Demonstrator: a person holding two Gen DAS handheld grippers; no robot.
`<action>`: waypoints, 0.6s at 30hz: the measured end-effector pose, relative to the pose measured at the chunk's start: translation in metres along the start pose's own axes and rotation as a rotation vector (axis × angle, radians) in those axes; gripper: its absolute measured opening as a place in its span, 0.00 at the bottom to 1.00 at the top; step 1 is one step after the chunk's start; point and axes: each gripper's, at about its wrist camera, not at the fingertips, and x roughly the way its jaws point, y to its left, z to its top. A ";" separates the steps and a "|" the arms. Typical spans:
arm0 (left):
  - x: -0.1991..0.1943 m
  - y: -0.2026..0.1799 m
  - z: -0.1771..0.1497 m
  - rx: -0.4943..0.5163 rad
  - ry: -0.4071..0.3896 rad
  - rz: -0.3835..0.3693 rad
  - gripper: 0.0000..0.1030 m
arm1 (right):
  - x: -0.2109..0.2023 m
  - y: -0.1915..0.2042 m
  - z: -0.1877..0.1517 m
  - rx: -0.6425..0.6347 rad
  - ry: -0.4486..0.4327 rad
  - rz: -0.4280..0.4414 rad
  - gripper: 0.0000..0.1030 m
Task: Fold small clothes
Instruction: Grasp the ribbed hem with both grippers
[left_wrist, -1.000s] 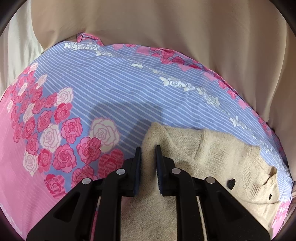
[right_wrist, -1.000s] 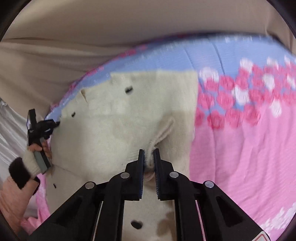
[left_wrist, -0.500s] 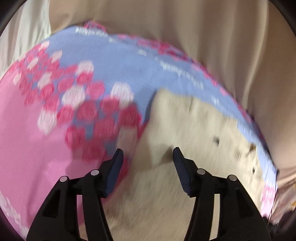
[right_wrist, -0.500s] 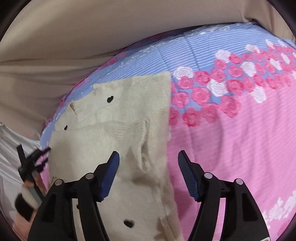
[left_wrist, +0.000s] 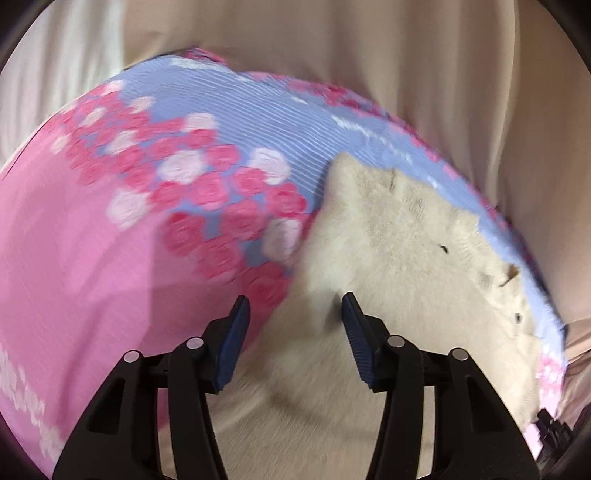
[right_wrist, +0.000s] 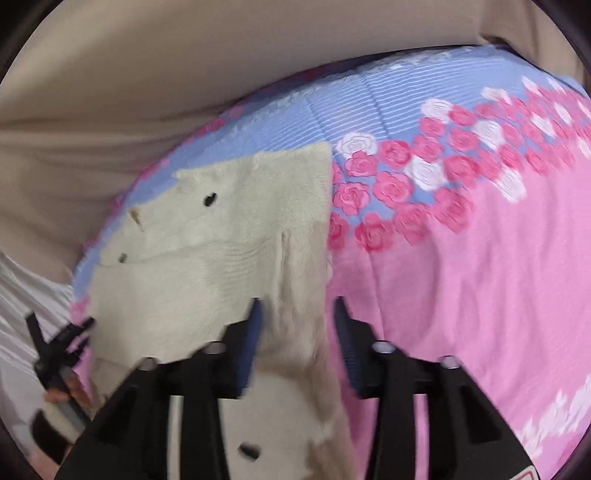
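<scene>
Nothing here can be read. The only hint of a label is a white sticker with a red edge (right_wrist: 526, 475) on the body of the right gripper, at about five o'clock in the right wrist view, and it is cut off by the frame so no letters show. The white marks along the pink edge of the bedsheet (left_wrist: 22, 391), at about eight o'clock in the left wrist view, are too blurred to tell whether they are writing or pattern.
</scene>
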 end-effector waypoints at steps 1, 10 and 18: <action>-0.010 0.012 -0.007 -0.020 -0.003 -0.007 0.52 | -0.010 -0.005 -0.014 0.004 0.012 0.019 0.50; -0.091 0.119 -0.125 -0.123 0.108 -0.005 0.52 | -0.047 -0.039 -0.160 -0.057 0.266 0.032 0.54; -0.118 0.137 -0.179 -0.185 0.158 -0.121 0.53 | -0.049 -0.036 -0.209 -0.059 0.280 0.179 0.69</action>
